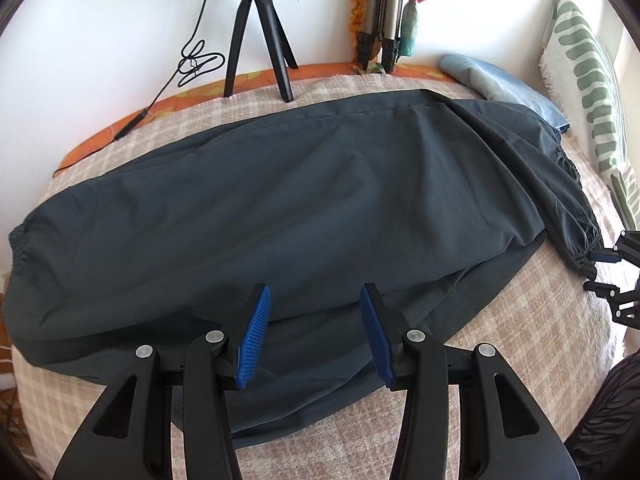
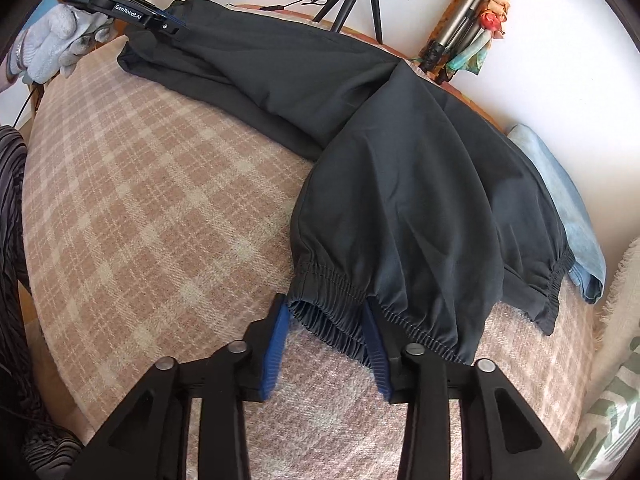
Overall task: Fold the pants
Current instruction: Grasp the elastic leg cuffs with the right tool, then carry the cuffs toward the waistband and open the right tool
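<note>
Dark grey pants (image 1: 280,208) lie folded lengthwise across a plaid-covered bed, one leg on the other; they also show in the right wrist view (image 2: 400,184). My left gripper (image 1: 316,300) is open, its blue pads hovering over the near edge of the pants. In the right wrist view it (image 2: 176,26) sits at the far left end of the pants, held by a gloved hand. My right gripper (image 2: 326,320) is open, its fingers on either side of the elastic cuff (image 2: 332,280) of the leg end. It shows at the right edge of the left wrist view (image 1: 600,268).
A plaid blanket (image 2: 140,200) covers the bed. A folded light-blue cloth (image 1: 500,84) lies beyond the pants. A green-patterned pillow (image 1: 588,80) stands at the right. A black tripod (image 1: 260,36) and a silver tripod (image 1: 380,20) stand against the back wall.
</note>
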Tool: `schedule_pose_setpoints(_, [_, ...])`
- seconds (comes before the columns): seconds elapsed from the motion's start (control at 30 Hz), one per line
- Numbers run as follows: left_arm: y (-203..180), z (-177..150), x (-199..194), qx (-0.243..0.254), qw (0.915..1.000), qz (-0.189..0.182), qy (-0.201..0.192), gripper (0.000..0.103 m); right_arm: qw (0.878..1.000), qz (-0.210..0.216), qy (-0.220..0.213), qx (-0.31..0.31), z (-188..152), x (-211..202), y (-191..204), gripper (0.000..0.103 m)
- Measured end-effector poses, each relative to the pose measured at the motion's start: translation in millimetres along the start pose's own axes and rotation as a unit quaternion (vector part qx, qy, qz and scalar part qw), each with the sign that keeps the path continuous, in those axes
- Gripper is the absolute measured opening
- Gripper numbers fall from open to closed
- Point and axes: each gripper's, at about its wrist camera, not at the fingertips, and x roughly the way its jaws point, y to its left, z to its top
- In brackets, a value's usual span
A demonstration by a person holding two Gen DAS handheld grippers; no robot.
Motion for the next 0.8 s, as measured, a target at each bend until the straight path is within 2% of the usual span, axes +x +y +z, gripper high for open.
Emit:
schedule_pose_setpoints(0.03, [-0.8,0.6,1.7,0.002,1.0,0.001,0.001,0.045,1.0,0.0,-0.001,0.002,1.3,0.3,-4.0,0.014])
schedule_pose_setpoints(0.1, [-2.3,1.4,5.4,0.004,1.0,0.005,0.004,0.045,1.0,0.004,-0.008,0.012,4.6,-4.3,-14.3,0.007])
schedule_pose_setpoints(0.27, [-3.9,2.9,10.8,0.008,0.9999,0.009,0.009,0.045,0.996,0.002,-0.061,0.069,17.7,-30.9,-68.8,0.006])
schedule_pose_setpoints(0.47, [0.3,9.4,7.5,0.001,0.9999,0.013,0.0,0.045,0.979,-0.024,-0.097,0.176,22.3,-44.2,-170.8,0.005])
schedule_pose_setpoints(0.63, [3.6,13.1,1.2,-0.005,0.9998,0.016,-0.008,0.045,0.958,-0.023,-0.092,0.27,21.7,-18.6,-249.0,0.005])
schedule_pose_setpoints(0.8, [1.1,15.0,-5.5,0.004,0.9998,0.018,-0.008,0.045,0.939,0.011,-0.054,0.338,10.4,24.3,-289.9,0.006])
